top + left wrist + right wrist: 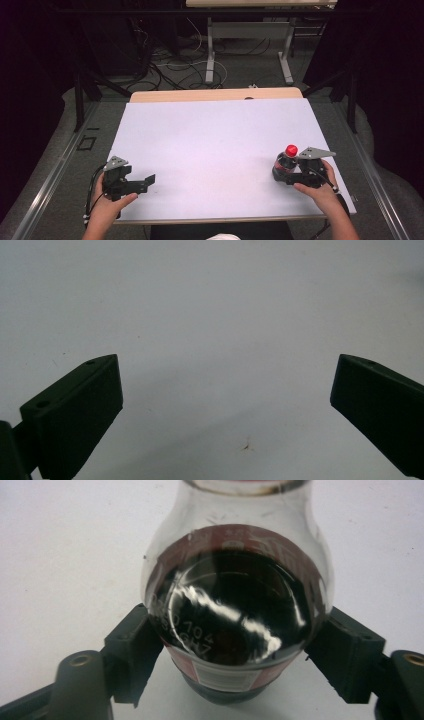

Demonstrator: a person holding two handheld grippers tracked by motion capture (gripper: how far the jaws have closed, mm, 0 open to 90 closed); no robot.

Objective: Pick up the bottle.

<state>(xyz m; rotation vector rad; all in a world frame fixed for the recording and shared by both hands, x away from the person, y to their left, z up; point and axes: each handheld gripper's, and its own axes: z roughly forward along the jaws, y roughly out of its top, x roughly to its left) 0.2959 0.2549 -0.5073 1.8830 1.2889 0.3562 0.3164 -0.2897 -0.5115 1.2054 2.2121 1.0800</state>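
A small bottle (286, 165) with a red cap and dark drink stands upright near the table's right front. My right gripper (289, 178) is shut on its lower body. In the right gripper view the bottle (235, 605) sits between the two black jaws, and both pads press its sides by the red label. My left gripper (149, 181) rests low over the white table (210, 135) at the left front, pointing right. Its jaws stand wide apart in the left gripper view (225, 405), with bare white surface between them.
The white tabletop has a wooden strip (215, 94) along its far edge. Beyond it are a second table's legs (211, 50) and loose cables (170, 65) on the floor. Metal rails (55, 170) run along both sides of the table.
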